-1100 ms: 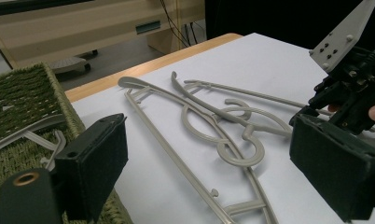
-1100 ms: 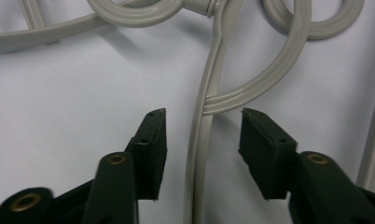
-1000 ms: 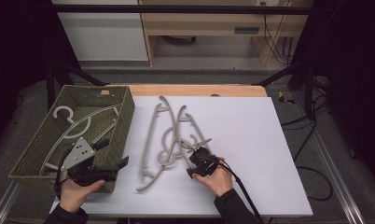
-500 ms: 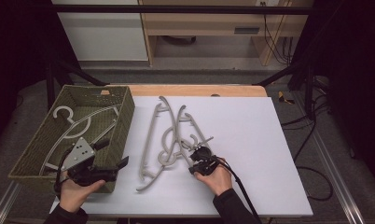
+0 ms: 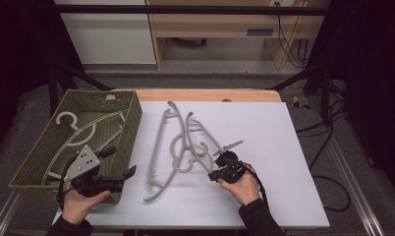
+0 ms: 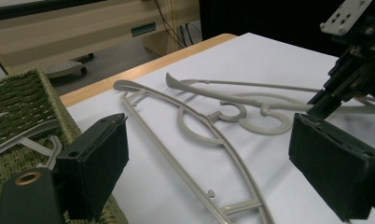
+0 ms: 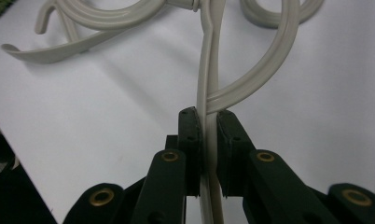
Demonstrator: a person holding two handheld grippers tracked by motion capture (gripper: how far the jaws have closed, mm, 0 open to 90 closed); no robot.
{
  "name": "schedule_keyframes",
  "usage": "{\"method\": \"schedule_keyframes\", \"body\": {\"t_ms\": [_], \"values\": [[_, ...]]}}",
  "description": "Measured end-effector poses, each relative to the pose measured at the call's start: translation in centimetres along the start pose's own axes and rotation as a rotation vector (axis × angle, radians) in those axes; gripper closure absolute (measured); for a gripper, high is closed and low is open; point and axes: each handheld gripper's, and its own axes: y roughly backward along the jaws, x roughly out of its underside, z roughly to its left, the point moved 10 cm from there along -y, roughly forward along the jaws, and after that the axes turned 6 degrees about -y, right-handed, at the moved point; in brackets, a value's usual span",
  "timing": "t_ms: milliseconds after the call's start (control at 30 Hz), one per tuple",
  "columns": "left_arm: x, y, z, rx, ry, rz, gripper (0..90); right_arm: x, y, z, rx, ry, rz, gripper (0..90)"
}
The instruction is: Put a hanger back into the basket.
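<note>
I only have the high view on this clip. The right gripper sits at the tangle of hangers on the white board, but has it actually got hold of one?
Observer: Yes. In the right gripper view the right gripper has its jaws closed on the thin arm of a grey hanger.
Operator: And the left gripper, is it carrying anything?
Observer: No. The left gripper view shows the left gripper with its jaws wide apart and nothing between them.
Operator: Where is it aimed?
Observer: Across the table, at the long hanger lying flat beside the woven basket.
</note>
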Motion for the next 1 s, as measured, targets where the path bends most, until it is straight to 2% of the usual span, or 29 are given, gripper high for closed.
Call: {"method": "schedule_keyframes", "body": {"t_ms": [167,267,333,467,533,600,733,933,1000], "values": [[-0.1,-0.1,-0.4,0.013,-0.007,0.001,12.0,-0.1,2.4,-0.6,-0.048,0.05,-0.037,81.6],[-0.1,-0.1,-0.7,0.023,-0.023,0.008,12.4,-0.2,3.8,-0.8,-0.086,0.108,-0.068,81.6],[-0.1,-0.2,-0.9,0.034,-0.033,0.016,12.4,-0.1,4.9,-0.7,-0.129,0.129,-0.076,81.6],[-0.3,-0.3,-1.6,0.056,-0.075,0.034,12.2,0.3,6.6,-0.5,-0.193,0.197,-0.085,81.6],[-0.4,-0.4,-2.0,0.07,-0.104,0.042,12.2,0.4,7.3,-0.2,-0.226,0.211,-0.092,81.6],[-0.6,-0.5,-2.6,0.098,-0.132,0.054,12.2,0.6,7.9,0.0,-0.263,0.223,-0.09,81.6],[-0.8,-1.1,-3.6,0.128,-0.18,0.068,12.3,1.2,8.3,0.5,-0.304,0.254,-0.07,81.6],[-0.6,-1.8,-5.1,0.162,-0.248,0.096,11.8,2.6,8.8,2.6,-0.399,0.335,-0.021,81.6],[-0.6,-1.9,-5.5,0.17,-0.288,0.107,12.7,2.9,8.7,3.1,-0.417,0.367,-0.005,81.5]]}}
